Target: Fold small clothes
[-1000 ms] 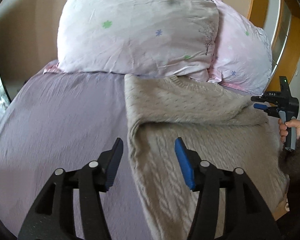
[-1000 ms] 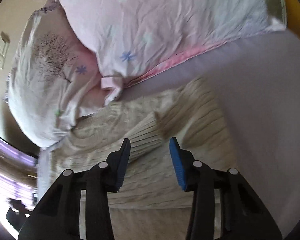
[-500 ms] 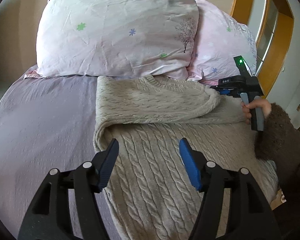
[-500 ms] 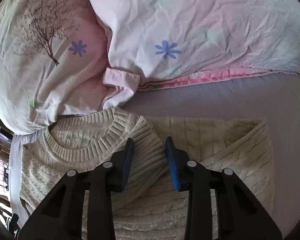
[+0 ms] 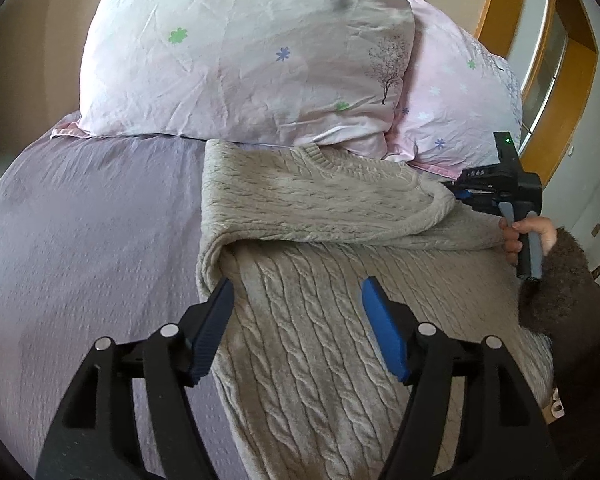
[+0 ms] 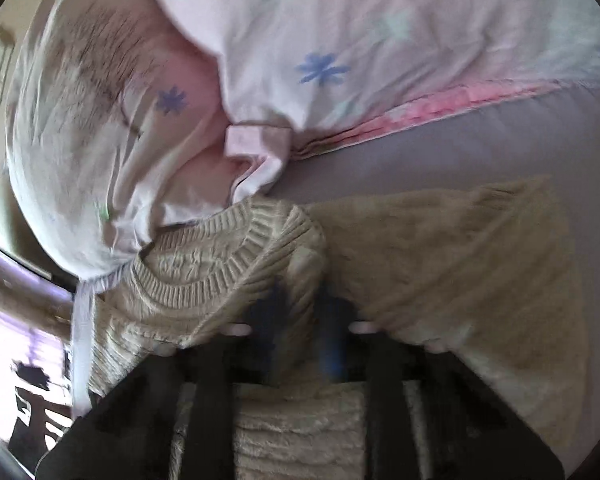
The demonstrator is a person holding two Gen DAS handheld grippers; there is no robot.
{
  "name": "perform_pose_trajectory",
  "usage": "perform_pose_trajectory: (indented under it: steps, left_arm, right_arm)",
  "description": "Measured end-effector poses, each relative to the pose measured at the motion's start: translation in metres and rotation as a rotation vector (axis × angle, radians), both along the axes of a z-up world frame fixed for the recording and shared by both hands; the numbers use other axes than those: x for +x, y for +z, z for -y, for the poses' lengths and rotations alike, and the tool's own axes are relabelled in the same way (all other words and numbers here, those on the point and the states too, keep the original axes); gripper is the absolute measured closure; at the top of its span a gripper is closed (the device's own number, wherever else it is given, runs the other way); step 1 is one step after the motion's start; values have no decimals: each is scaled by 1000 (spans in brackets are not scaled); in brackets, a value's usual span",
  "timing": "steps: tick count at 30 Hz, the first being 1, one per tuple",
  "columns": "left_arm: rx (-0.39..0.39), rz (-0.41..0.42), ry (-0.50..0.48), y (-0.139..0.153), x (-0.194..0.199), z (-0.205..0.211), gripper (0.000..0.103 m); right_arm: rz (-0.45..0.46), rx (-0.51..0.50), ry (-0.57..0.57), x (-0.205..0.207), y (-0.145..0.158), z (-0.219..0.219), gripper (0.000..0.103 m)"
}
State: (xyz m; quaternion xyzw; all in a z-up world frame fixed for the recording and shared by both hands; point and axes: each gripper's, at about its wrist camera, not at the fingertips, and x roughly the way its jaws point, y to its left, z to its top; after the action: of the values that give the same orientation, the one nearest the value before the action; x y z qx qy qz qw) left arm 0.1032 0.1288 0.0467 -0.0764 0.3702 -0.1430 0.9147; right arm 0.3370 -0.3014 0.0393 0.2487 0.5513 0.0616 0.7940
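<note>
A beige cable-knit sweater (image 5: 324, 320) lies flat on the lilac bedsheet (image 5: 88, 240), its ribbed neckline (image 6: 228, 256) at the far end, touching the pillows. One sleeve (image 5: 312, 204) is folded across the chest from the left side toward the right. The sleeve's cuff end (image 6: 300, 248) sits in the right gripper (image 6: 300, 312), whose blue pads appear pressed together on the knit, though that view is blurred by motion. In the left wrist view the same gripper (image 5: 496, 196) shows at the sweater's right edge, held by a hand (image 5: 528, 236) in a dark fuzzy cuff. The left gripper (image 5: 296, 332) hovers above the sweater's near left part, its tongs spread wide and holding nothing. Two pale pink floral pillows (image 5: 244, 56) stand at the far end of the bed, the right one (image 5: 460, 92) partly behind the left.
</note>
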Motion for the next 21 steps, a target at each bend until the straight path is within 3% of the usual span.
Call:
perform_pose_trajectory:
  steps: [7, 9, 12, 14, 16, 18, 21]
  left_arm:
    - [2, 8, 16, 3, -5, -6, 37]
    - [-1, 10, 16, 3, -7, -6, 36]
    - [-7, 4, 7, 4, -12, -7, 36]
    - [-15, -7, 1, 5, -21, -11, 32]
    - [-27, -17, -4, 5, -31, -16, 27]
    - [-51, -38, -14, 3, -43, -25, 27]
    - [-106, -82, -39, -5, -64, -34, 27]
  right_arm:
    - [152, -173, -9, -28, 69, 0, 89]
    - [128, -240, -6, -39, 74, 3, 89]
    - [-6, -323, 4, -53, 51, 12, 86]
    - [-48, -276, -28, -71, 41, 26, 72]
    - [-20, -227, -52, -96, 47, 39, 43]
    - [23, -168, -65, -127, 59, 54, 34]
    - [29, -112, -62, -174, 66, 69, 34]
